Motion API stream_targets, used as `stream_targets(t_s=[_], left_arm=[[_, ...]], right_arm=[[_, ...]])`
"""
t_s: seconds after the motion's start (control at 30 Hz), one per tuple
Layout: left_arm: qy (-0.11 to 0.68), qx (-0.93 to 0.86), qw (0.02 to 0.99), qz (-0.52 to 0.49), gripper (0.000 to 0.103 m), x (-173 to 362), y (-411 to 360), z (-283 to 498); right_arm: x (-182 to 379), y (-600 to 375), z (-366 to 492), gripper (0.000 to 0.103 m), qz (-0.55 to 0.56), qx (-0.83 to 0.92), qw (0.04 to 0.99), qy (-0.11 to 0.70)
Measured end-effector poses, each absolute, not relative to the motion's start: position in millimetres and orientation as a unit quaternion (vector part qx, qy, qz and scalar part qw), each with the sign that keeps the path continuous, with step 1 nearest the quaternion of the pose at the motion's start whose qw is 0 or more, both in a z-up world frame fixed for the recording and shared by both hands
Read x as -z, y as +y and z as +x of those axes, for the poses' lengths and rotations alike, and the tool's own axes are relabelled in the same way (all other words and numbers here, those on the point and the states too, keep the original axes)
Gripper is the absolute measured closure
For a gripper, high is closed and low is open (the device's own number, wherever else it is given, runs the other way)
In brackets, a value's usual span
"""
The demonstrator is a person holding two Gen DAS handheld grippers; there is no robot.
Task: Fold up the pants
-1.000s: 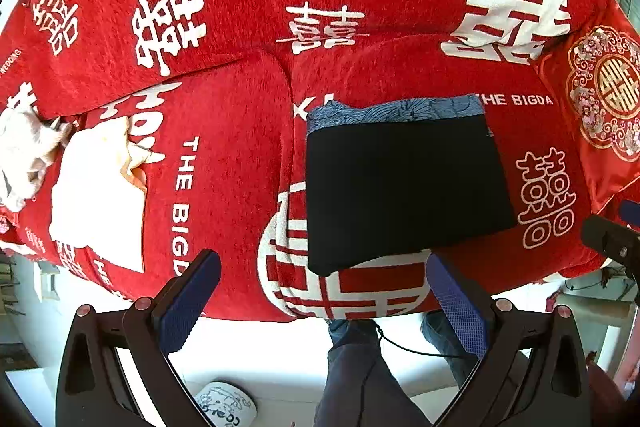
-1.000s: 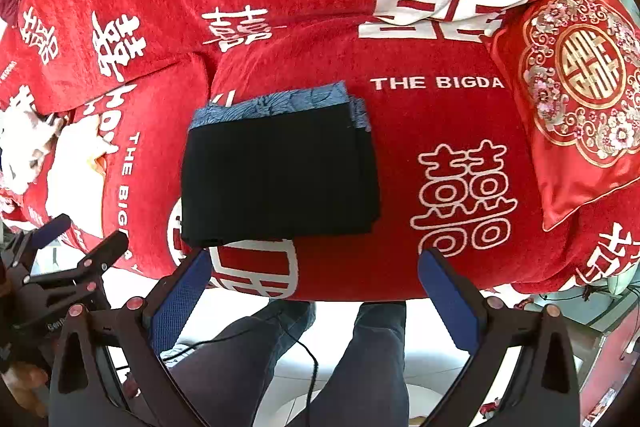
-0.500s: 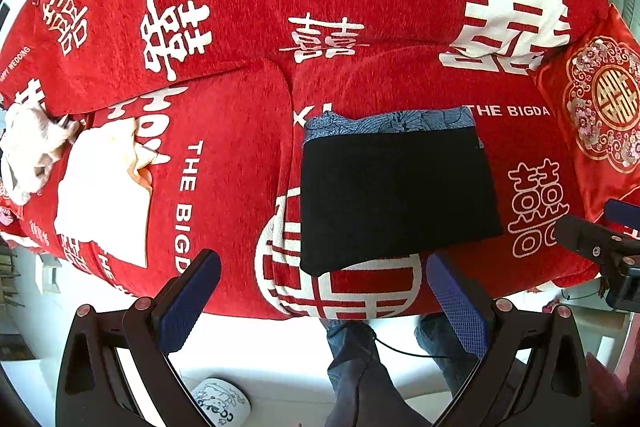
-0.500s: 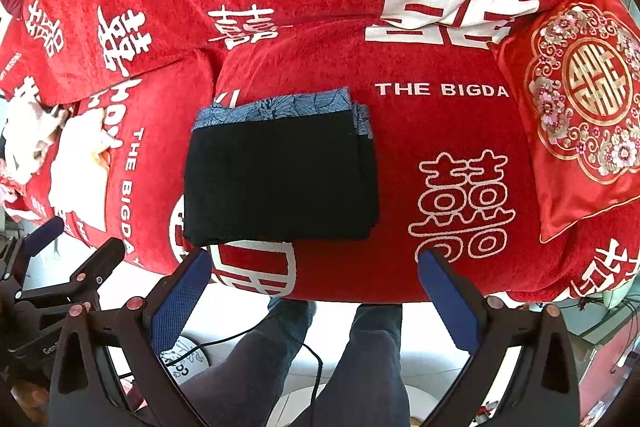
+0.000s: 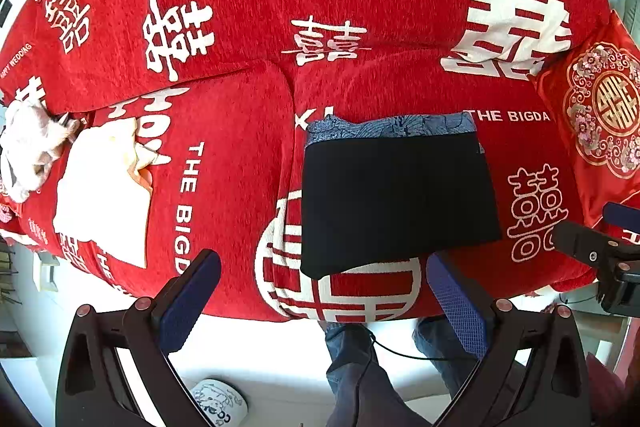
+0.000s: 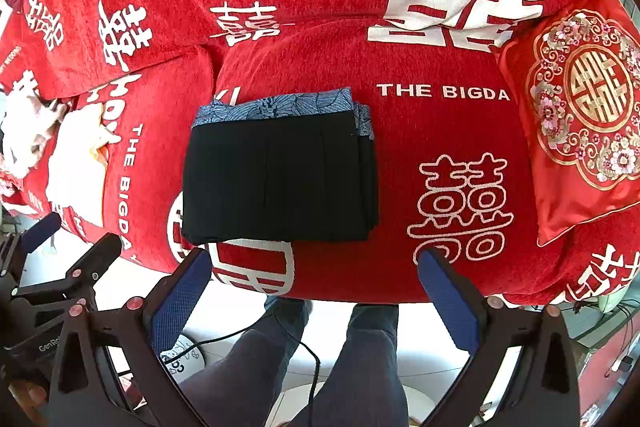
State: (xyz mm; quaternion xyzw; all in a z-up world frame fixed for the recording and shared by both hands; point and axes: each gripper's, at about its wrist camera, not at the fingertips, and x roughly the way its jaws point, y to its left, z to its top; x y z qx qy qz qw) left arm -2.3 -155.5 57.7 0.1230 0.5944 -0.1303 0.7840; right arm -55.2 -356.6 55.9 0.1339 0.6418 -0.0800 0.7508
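The folded black pants [image 5: 396,203] lie flat on the red sofa cover [image 5: 248,163] just beyond the left gripper [image 5: 322,269] and right gripper [image 6: 314,263], both spread wide and empty.

We assess this as a home living room. A sofa [image 5: 248,163] under a red wedding-print cover fills both views, with an embroidered red cushion [image 6: 580,115] at its right end. White household laundry [image 5: 100,187] lies at its left end, and pale floor tile [image 5: 272,351] runs along its front edge.
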Motion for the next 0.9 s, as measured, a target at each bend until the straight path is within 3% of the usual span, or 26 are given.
stream_targets(t_s=[0.9], left_arm=[[0.581, 0.141, 0.790, 0.135, 0.000, -65.7, -162.2, -10.4]], right_arm=[[-63.2, -358.3, -58.8, 0.000, 0.131, 0.080, 0.755, 0.638]])
